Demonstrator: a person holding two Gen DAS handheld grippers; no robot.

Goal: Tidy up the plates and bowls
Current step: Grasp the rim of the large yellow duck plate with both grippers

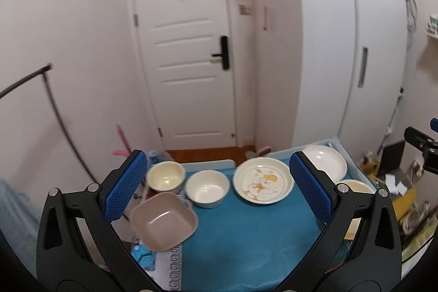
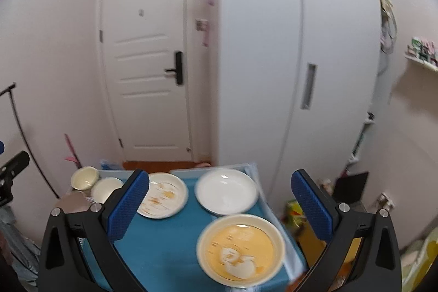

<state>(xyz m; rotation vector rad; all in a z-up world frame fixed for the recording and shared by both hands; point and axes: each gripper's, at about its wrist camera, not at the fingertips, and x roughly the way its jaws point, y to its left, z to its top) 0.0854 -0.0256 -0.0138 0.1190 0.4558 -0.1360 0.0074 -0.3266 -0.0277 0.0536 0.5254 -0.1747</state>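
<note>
On a blue-covered table (image 1: pixel 246 242) stand a cream bowl (image 1: pixel 165 176), a white bowl (image 1: pixel 207 188), a square brown bowl (image 1: pixel 163 220), a cream plate with an orange pattern (image 1: pixel 263 180) and a plain white plate (image 1: pixel 325 162). A yellow plate with a white figure (image 2: pixel 241 249) sits at the near right. My left gripper (image 1: pixel 219 185) is open and empty above the table. My right gripper (image 2: pixel 221 207) is open and empty above the plates (image 2: pixel 226 190). The patterned plate also shows in the right wrist view (image 2: pixel 164 194).
A white door (image 1: pixel 189 51) and a white wardrobe (image 2: pixel 295 59) stand behind the table. A dark curved rail (image 1: pixel 54 111) is at the left. Clutter lies on the floor at the right (image 1: pixel 402 199). The table's far edge has a pale rim (image 1: pixel 208 162).
</note>
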